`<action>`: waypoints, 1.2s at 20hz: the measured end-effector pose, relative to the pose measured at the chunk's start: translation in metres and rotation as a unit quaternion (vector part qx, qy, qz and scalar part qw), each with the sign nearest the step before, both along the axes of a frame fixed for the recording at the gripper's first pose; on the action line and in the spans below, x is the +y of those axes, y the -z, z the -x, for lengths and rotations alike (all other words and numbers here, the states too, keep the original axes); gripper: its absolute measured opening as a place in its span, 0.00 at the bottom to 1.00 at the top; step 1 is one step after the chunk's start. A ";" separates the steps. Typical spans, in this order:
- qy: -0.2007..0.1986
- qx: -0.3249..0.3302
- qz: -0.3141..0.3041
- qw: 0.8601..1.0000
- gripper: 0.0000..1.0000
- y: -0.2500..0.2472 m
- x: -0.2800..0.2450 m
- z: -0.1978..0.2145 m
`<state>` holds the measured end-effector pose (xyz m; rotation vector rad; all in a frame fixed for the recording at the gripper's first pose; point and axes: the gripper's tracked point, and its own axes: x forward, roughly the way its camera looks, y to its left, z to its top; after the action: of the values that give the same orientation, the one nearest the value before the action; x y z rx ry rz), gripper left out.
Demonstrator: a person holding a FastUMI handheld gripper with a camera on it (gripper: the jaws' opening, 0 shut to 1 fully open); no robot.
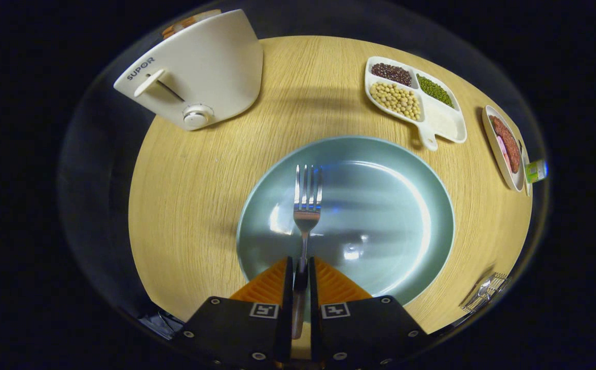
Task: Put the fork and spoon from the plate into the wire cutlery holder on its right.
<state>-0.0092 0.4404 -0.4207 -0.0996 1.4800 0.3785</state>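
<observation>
With the gripper (301,267) closed on the handle of the fork (305,205), both fingers pressing its thin metal stem, the step in hand looks like the fork's transfer; its tines point away from the fingers, over the middle of the plate (411,205), and whether it is lifted or resting there I cannot tell. The next move, I judge, calls for a swing to the right and a tilt toward upright, so the fork drops cleanly into the wire cutlery holder (485,293) (a small lattice of bright wire, just beyond the plate's right rim). The plate is glossy, pale blue-green, round and shallow; the table (190,205) is light grained wood; farther off stand a smooth cream toaster (200,72) and a white divided dish (447,123) of beans.
</observation>
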 end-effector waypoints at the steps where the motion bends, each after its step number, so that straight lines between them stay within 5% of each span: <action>1: 0.004 0.002 0.000 1.000 0.13 0.001 0.001 0.000; 13: 0.048 -0.087 -0.042 0.994 0.06 -0.077 -0.056 -0.020; 24: 0.157 -0.136 -0.011 0.978 0.06 -0.141 -0.232 0.015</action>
<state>-0.0243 0.2082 -0.2801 0.0974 1.1950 0.1183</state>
